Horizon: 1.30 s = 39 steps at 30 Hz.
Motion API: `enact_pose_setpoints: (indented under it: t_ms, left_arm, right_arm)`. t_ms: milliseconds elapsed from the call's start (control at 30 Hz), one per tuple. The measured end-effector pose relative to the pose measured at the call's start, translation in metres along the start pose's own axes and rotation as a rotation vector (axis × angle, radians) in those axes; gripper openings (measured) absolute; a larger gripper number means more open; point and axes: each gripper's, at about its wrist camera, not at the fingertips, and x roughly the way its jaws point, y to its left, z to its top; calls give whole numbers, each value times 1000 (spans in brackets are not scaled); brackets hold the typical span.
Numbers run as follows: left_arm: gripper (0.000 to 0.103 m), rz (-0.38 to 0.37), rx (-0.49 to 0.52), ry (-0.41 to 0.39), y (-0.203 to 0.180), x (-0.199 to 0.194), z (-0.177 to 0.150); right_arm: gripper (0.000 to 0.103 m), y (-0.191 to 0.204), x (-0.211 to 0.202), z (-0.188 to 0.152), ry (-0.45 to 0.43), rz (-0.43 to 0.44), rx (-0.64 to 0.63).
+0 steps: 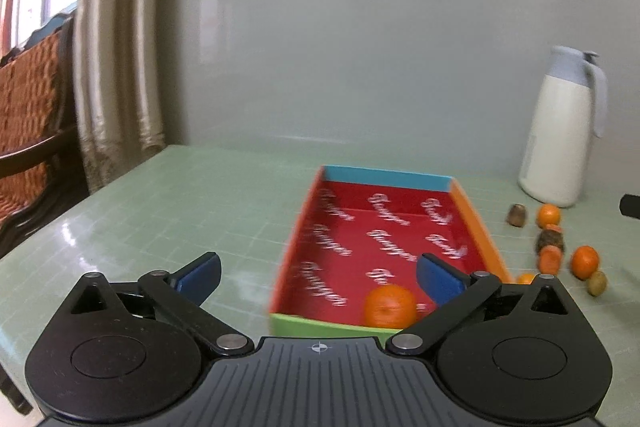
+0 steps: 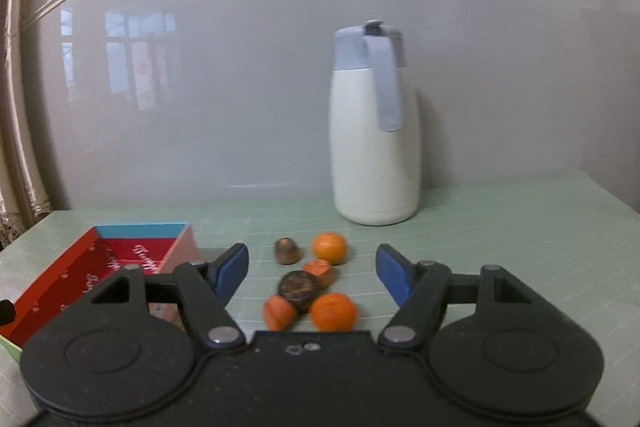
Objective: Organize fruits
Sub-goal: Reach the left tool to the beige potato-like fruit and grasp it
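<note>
fruits loose on table right of red box (image 2: pixel 80 267); one orange (image 1: pixel 389 306) already inside it. nearest mandarin (image 2: pixel 333 311) looks light, firm, apt to roll: grip across its middle. left gripper (image 1: pixel 318 277) and right gripper (image 2: pixel 311 273) both spread wide, holding nothing.

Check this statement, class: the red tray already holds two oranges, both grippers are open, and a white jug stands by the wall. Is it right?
Not quite. The left wrist view shows only one orange in the red tray; the other fruits lie on the table beside it. The rest holds: the left gripper and right gripper are open, and the white jug stands by the wall.
</note>
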Motion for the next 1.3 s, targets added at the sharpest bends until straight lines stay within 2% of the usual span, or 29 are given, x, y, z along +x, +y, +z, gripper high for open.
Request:
enact_pose_setpoints:
  t_ms: [367, 600, 933, 1100, 1300]
  left_arm:
    - [103, -81, 41, -6, -54, -4, 0]
    - [103, -147, 48, 2, -88, -5, 0]
    - [103, -221, 114, 16, -143, -6, -3]
    - [103, -230, 128, 7, -161, -7, -4]
    - [103, -245, 126, 43, -177, 0, -8]
  right_arm:
    - [70, -54, -13, 2, -3, -86, 38]
    - [70, -79, -23, -2, 3, -119, 45]
    - [71, -112, -29, -9, 25, -159, 30]
    - [71, -128, -32, -10, 25, -180, 45]
    - [71, -146, -34, -13, 28, -206, 58]
